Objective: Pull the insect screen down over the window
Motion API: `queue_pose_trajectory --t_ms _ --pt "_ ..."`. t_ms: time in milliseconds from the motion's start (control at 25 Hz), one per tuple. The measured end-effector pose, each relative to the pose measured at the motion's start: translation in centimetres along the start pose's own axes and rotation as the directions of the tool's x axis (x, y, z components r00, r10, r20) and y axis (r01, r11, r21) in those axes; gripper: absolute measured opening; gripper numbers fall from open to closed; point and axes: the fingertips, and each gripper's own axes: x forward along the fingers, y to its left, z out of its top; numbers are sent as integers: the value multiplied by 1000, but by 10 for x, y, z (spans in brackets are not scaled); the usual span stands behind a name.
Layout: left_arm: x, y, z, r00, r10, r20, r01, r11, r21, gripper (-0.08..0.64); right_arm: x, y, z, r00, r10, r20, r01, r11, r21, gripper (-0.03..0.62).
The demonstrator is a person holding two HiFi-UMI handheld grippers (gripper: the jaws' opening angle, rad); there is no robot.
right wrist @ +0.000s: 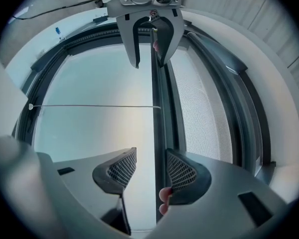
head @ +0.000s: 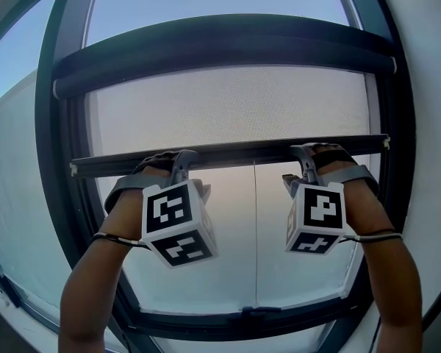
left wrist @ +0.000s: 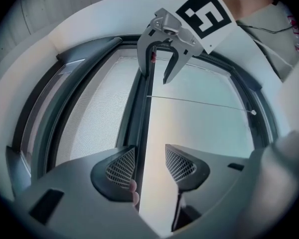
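Head view: insect screen (head: 228,109) is about halfway down the window frame (head: 48,123). Its pull bar (head: 235,153) spans side rail to side rail, and the bottom rail (head: 242,316) is well below it.

Left gripper (head: 181,166) sits toward the left rail, right gripper (head: 306,164) toward the right.
- Both straddle the bar with jaws apart, not clamped.
- In each gripper view the bar lies against the mesh-side pad only; the other pad is clear.

Judgement: press down with those pads and keep both ends level, or the bar will likely skew and bind in the rails.

Around:
- Thin pull cord (head: 254,226) hangs from mid-bar between the grippers, apart from both.
- Roller housing (head: 228,50) runs along the top edge.
- Nothing visible blocks the path down.
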Motion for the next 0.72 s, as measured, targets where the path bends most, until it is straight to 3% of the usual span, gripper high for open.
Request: queue_pose_trajectory --t_ms 440,720 --pt "-7 -42 0 999 -32 24 33 999 -28 193 -14 39 2 999 23 26 -26 992 121 190" --pt "-7 -77 -1 994 -100 38 101 995 -18 193 -20 71 2 994 87 60 -97 978 187 190"
